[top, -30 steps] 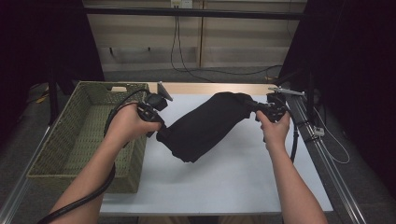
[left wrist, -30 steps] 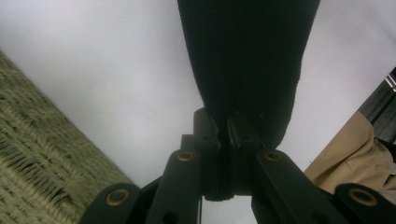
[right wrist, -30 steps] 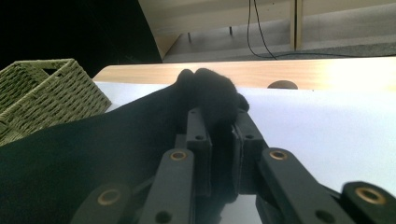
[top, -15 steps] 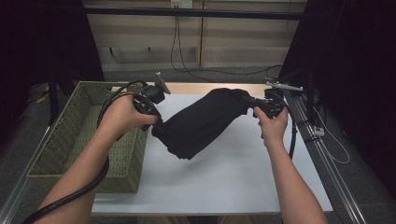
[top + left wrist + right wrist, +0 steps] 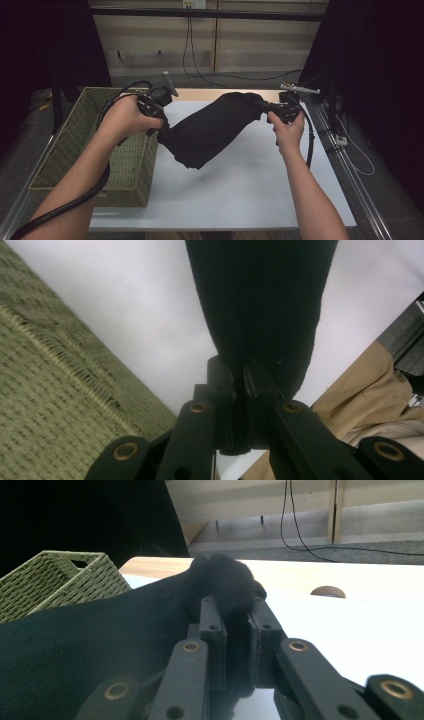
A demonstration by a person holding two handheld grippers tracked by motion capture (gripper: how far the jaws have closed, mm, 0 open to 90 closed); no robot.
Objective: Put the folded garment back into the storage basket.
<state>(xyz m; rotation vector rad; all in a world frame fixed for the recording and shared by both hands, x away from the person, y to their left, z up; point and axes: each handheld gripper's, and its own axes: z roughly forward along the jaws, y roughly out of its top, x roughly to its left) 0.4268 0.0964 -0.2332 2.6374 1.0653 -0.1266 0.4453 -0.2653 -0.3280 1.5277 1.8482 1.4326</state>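
Observation:
A black cloth (image 5: 212, 130) hangs stretched between my two grippers above the white table (image 5: 250, 190). My left gripper (image 5: 162, 127) is shut on the cloth's left end, beside the basket's right wall. In the left gripper view the jaws (image 5: 239, 390) pinch the black cloth (image 5: 260, 305), which runs away over the table. My right gripper (image 5: 267, 107) is shut on the cloth's upper right end. The right gripper view shows its jaws (image 5: 235, 630) clamped on a bunched fold of the black cloth (image 5: 100, 635). The cloth sags lowest just right of my left gripper.
A green woven basket (image 5: 70, 145) stands at the table's left edge, also in the left gripper view as woven basket (image 5: 45, 405) and in the right gripper view as basket (image 5: 55, 577). A metal rail (image 5: 350, 185) runs along the table's right side. Cables trail on the floor behind.
My left hand has lifted the cloth's left end and drawn it a little left toward the basket. The cloth hangs higher off the table. The right hand has kept still.

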